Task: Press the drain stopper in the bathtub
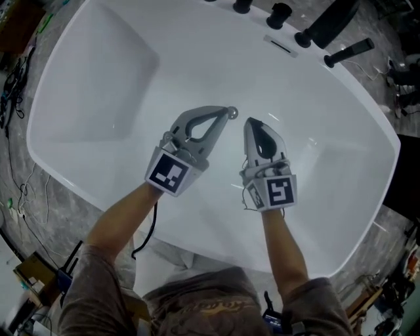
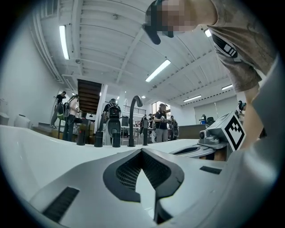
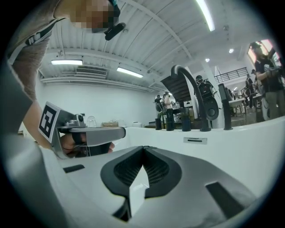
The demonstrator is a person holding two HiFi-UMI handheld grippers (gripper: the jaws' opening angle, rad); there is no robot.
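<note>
A small chrome drain stopper (image 1: 232, 113) sits on the white bathtub (image 1: 105, 79) floor, near the middle. My left gripper (image 1: 224, 113) is shut on nothing, and its joined tips reach the stopper's left side; whether they touch it I cannot tell. My right gripper (image 1: 251, 122) is also shut and empty, with its tip just right of and below the stopper. In the left gripper view the jaws (image 2: 141, 150) meet at a point, and the right gripper view shows the same (image 3: 143, 148). Neither gripper view shows the stopper.
Black tap knobs (image 1: 279, 14), a black spout (image 1: 331, 23) and a hand shower (image 1: 348, 52) stand on the tub's far rim. An overflow slot (image 1: 281, 46) sits below them. Cables and clutter lie on the floor around the tub. Several people stand in the background (image 2: 69, 118).
</note>
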